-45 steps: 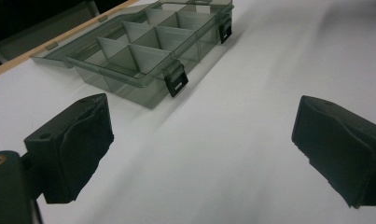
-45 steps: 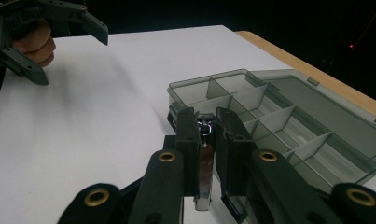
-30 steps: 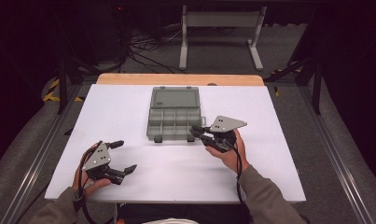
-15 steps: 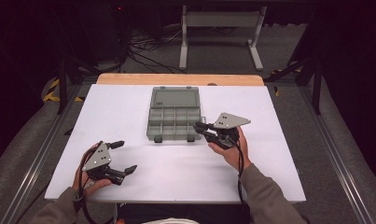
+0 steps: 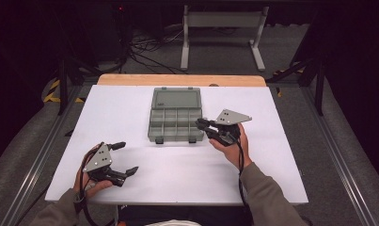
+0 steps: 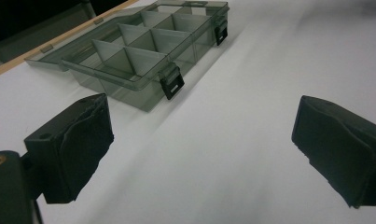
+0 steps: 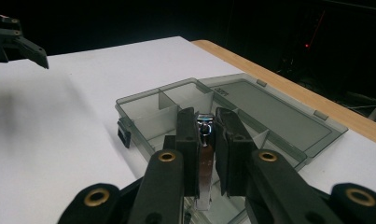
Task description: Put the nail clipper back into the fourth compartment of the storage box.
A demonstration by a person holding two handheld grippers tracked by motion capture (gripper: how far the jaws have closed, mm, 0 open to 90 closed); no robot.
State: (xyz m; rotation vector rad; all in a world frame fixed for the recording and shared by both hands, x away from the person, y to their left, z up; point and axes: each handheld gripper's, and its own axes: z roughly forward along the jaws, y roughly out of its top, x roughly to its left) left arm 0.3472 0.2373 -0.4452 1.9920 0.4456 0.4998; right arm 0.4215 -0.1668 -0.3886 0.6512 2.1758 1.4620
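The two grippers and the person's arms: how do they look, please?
The left gripper and the right gripper are black, each topped by a grey three-cornered plate, with a black cable trailing. Brass-coloured rivets mark the linkages. The sleeves are grey-olive.

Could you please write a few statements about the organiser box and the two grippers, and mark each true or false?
1. The box lies open, its lid flat on the table. True.
2. The left gripper grips the box. False: its fingers are spread wide over bare table, apart from the box.
3. The right gripper holds a small metal piece between nearly closed fingers, at the box's right side. True.
4. The box's compartments are full of screws. False: those visible look empty.
5. Two black latches sit on the box's front. True.
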